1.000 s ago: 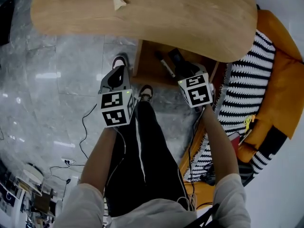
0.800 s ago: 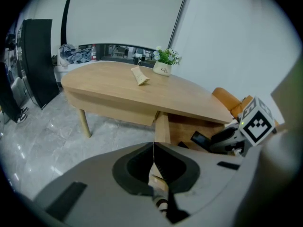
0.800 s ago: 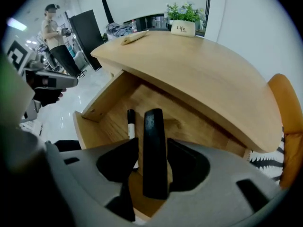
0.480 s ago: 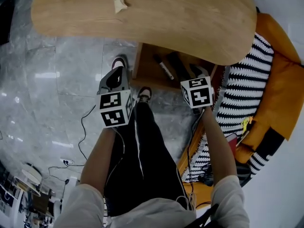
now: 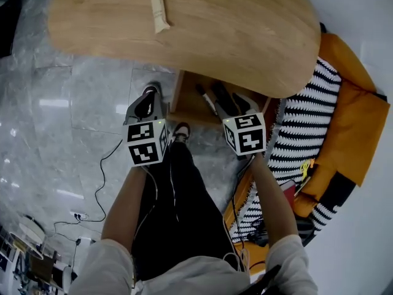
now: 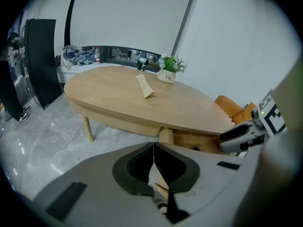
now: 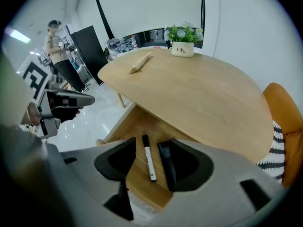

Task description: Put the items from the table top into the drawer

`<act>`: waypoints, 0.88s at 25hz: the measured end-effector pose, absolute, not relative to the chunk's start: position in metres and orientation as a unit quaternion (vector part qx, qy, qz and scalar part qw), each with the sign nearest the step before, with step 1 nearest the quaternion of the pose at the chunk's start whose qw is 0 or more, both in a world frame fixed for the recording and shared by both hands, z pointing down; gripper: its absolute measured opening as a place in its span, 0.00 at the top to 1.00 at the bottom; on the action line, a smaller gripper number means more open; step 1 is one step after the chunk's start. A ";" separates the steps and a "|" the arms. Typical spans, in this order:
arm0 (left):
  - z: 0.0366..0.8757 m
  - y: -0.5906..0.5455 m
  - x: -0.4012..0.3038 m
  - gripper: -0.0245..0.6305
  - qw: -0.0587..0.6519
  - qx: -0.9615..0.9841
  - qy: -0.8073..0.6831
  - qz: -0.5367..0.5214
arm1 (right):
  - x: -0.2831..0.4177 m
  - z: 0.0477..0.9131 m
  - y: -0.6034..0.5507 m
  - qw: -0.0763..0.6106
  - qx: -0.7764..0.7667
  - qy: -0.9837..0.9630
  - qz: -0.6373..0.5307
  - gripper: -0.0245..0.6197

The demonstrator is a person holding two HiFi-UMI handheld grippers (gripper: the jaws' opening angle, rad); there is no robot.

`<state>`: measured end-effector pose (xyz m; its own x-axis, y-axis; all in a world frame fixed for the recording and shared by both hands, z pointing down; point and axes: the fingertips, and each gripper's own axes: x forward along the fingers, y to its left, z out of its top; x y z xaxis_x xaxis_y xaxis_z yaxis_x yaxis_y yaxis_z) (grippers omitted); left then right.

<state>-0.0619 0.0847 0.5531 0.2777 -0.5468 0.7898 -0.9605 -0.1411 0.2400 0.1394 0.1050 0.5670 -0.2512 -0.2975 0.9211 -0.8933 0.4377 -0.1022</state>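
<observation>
The right gripper (image 5: 236, 105) hangs over the open drawer (image 5: 187, 103) under the table's (image 5: 245, 35) near edge. Its jaws are spread, just opened, and grip nothing. A marker (image 7: 148, 159) and a black item (image 7: 166, 163) lie in the drawer below. The left gripper (image 6: 153, 154), jaws together and empty, stands off the drawer's left side over clear floor. A cream tube (image 5: 158, 5) lies toward the table's far edge, near a potted plant (image 6: 168, 70). An orange chair (image 5: 353, 121) crowds the drawer's right.
</observation>
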 end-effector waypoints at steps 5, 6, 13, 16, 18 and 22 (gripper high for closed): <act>0.540 0.069 -0.091 0.95 0.384 0.687 -0.558 0.264 | 0.101 0.539 0.070 0.420 0.413 -0.736 0.334 0.62; 0.537 0.065 -0.097 0.95 0.386 0.682 -0.564 0.262 | 0.093 0.535 0.061 0.416 0.412 -0.740 0.333 0.62; 0.523 0.025 -0.136 0.95 0.400 0.654 -0.598 0.234 | 0.048 0.522 0.001 0.406 0.403 -0.751 0.329 0.62; 0.522 0.010 -0.148 0.95 0.405 0.648 -0.604 0.227 | 0.032 0.521 -0.019 0.413 0.391 -0.756 0.324 0.62; 0.521 -0.002 -0.154 0.95 0.409 0.645 -0.605 0.225 | 0.023 0.520 -0.034 0.412 0.389 -0.757 0.325 0.62; 0.522 -0.027 -0.169 0.95 0.414 0.642 -0.606 0.223 | -0.002 0.521 -0.065 0.409 0.385 -0.759 0.330 0.62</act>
<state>-0.1695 -0.0271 0.5217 0.1665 -0.5937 0.7873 -0.9621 0.0770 0.2615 -0.0016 -0.0646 0.5205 -0.3683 -0.3143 0.8750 -0.8540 0.4864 -0.1847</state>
